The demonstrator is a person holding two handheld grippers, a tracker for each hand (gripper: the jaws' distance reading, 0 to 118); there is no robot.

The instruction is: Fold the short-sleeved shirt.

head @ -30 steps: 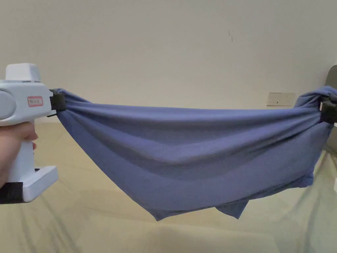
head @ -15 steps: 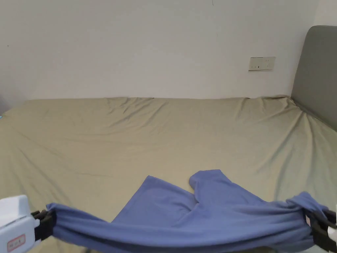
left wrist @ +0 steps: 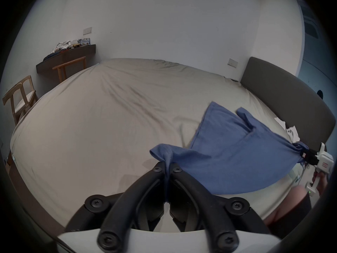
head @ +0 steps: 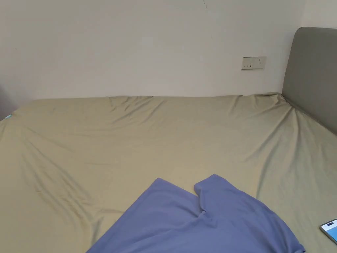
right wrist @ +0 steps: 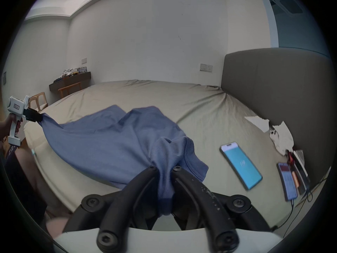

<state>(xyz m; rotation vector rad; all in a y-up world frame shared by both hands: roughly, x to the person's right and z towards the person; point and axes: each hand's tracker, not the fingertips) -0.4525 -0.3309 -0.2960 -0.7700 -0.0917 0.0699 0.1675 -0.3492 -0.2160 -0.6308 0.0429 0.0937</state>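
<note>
Your left claw (left wrist: 167,169) and right claw (right wrist: 165,169) each pinch the blue short-sleeved shirt (head: 200,224) tight, its far end on the bed (head: 131,138).

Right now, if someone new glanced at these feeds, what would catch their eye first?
The blue short-sleeved shirt stands out, stretched over the near part of the wide beige bedsheet with its far end lying on it. Each end is bunched and pinched: the left gripper and the right gripper both have their jaws closed on the cloth. To the right of the shirt, a lit smartphone with a turquoise screen lies on the sheet before the grey padded headboard.
</note>
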